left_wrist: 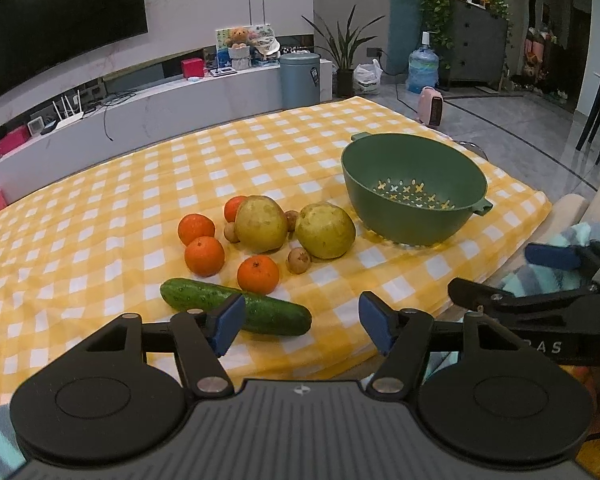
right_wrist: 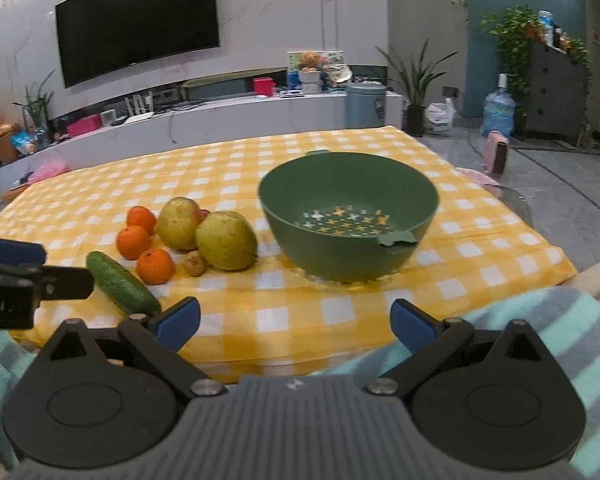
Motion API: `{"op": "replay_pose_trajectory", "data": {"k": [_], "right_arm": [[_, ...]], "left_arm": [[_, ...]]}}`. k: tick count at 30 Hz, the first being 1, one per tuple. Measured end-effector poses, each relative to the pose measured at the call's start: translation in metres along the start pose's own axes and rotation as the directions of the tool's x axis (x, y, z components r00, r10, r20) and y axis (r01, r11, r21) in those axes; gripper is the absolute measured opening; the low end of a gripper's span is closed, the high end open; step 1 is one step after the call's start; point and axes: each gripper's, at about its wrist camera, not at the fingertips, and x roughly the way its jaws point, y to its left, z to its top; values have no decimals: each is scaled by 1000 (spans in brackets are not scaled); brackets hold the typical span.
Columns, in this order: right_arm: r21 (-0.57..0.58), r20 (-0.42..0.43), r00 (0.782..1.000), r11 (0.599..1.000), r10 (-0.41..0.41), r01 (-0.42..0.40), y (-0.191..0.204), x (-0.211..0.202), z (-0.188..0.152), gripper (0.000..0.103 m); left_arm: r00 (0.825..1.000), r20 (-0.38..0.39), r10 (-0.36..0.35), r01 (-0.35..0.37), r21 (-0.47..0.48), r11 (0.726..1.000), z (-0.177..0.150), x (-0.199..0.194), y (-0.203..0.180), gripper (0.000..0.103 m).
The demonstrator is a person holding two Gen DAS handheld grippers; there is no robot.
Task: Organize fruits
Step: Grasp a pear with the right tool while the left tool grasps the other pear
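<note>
The left gripper (left_wrist: 302, 326) hovers over the near edge of the surface (left_wrist: 100, 200), fingers spread and holding nothing, with the cucumber (left_wrist: 268, 312) lying just beyond its left pad. The right gripper (right_wrist: 296, 326) is also spread wide and empty, low at the surface's near edge, facing the green colander (right_wrist: 348, 216).

The fruit sits in a loose cluster to the left of the colander: two pears (left_wrist: 260, 223) (left_wrist: 325, 230) side by side, four oranges (left_wrist: 258, 275) (left_wrist: 204, 256) (left_wrist: 196, 229) (left_wrist: 233, 208) around the left pear, and small brown fruits (left_wrist: 298, 260) tucked among them. The colander stands upright on a clear plate (left_wrist: 384, 238), with nothing inside it. A yellow checked cloth (left_wrist: 260, 148) covers the surface.
</note>
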Motion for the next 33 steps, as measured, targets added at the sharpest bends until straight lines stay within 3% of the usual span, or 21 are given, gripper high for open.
{"op": "replay_pose_trajectory", "data": {"k": [7,12,20,25,33], "right_arm": [[-5,42,995,996,87,-87,6,8,13,91],[50,6,991,990,133,-133,11,27,33,88],[260,-46,984,954,170,-152,7,71,47,79],[281,-58,982,947,180,-157,12,90,52,76],[326,-84,977,932,194,-157,15,120,55,73]], "left_arm": [[1000,-17,-7,6,-36,999,14,7,13,71],[999,-36,-18,16,-70,997,24,17,24,66],[999,-33,-19,16,-91,996,38,37,45,66],[994,-73,-75,60,-183,981,50,61,61,63],[989,-96,-114,89,-232,969,60,103,77,62]]}}
